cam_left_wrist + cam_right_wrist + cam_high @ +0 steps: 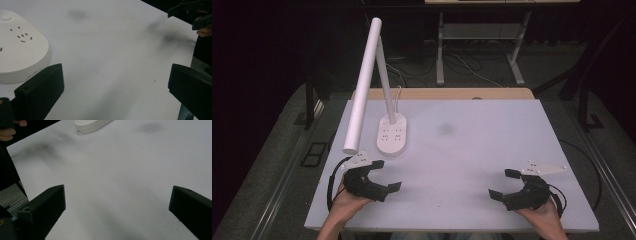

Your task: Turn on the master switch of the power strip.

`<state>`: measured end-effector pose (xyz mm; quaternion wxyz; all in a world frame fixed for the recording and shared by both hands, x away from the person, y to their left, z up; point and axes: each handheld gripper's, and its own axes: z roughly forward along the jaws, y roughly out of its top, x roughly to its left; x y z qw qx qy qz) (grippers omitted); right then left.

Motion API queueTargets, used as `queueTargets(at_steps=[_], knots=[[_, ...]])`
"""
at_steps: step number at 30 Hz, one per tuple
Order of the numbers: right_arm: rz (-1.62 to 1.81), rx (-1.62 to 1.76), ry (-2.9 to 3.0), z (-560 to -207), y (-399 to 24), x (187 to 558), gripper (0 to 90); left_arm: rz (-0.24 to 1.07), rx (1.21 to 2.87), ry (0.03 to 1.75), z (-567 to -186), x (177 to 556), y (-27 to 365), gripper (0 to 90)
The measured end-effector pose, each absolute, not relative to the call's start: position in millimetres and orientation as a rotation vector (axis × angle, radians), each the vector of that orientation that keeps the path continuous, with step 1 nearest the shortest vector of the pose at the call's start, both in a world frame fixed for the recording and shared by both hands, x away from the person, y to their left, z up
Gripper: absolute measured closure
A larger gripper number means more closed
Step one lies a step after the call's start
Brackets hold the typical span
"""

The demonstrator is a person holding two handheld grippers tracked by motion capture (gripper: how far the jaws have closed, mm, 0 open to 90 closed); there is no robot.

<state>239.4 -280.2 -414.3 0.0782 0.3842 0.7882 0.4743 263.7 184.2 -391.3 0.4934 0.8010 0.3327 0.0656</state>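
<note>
Lamp (384,105) work has not begun, as far as can be judged: nearest the person, the left gripper (382,176) and right gripper (504,185) rest on the table (472,150) with jaws wide and empty, well apart. Farther back at the left, just beyond the left gripper, stands the lamp, untouched. It has a smooth white oval base with socket slots, a slim stem and a long tubular head; the table is matte white.

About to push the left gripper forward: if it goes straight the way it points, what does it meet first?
Probably nothing: between the left gripper's open jaws lies bare table. The lamp base sits off to one side, and the right gripper is far across, though depth is unclear.
</note>
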Motion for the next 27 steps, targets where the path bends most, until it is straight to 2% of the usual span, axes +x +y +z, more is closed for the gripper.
queueTargets(at_steps=[27], knots=[[1.410, 1.163, 2.362, -415, -281, 239, 0.0, 0.193, 1.951, 0.863, -365, 298, 209, 0.0]])
